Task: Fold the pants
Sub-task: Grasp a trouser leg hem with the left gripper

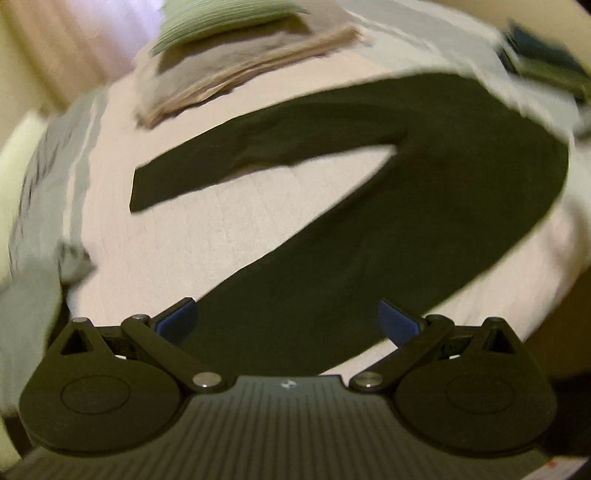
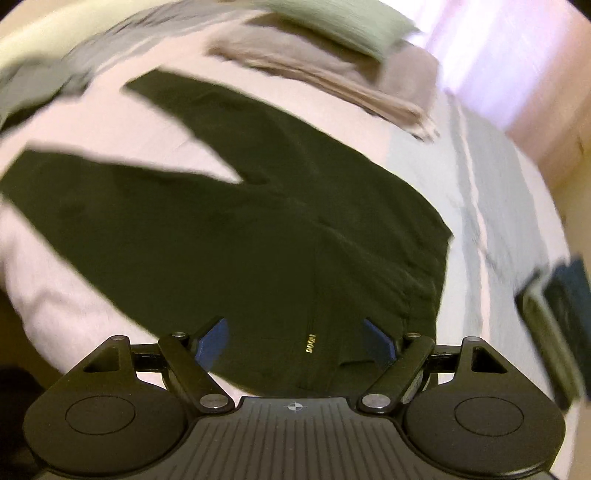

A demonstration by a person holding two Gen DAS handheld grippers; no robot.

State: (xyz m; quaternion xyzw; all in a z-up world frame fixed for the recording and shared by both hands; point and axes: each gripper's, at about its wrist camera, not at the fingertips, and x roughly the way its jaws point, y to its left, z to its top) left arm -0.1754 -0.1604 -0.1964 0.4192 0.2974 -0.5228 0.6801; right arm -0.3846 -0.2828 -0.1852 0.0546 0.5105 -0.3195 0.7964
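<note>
Dark olive pants (image 1: 332,229) lie flat on a pale pink bed cover (image 1: 229,229), their two legs spread in a V. In the left wrist view, my left gripper (image 1: 288,317) stands open above the end of the nearer leg, blue pads wide apart. In the right wrist view the pants (image 2: 229,236) show their waist end close to the camera, with a small gold label. My right gripper (image 2: 299,338) is open over that waist area, nothing between its fingers. Both views are blurred by motion.
A stack of folded beige and grey cloth (image 1: 236,77) with a green striped pillow (image 1: 221,22) lies at the bed's far side. A grey-and-white blanket (image 2: 480,206) runs along one edge. A dark object (image 2: 557,306) sits at the right of the right wrist view.
</note>
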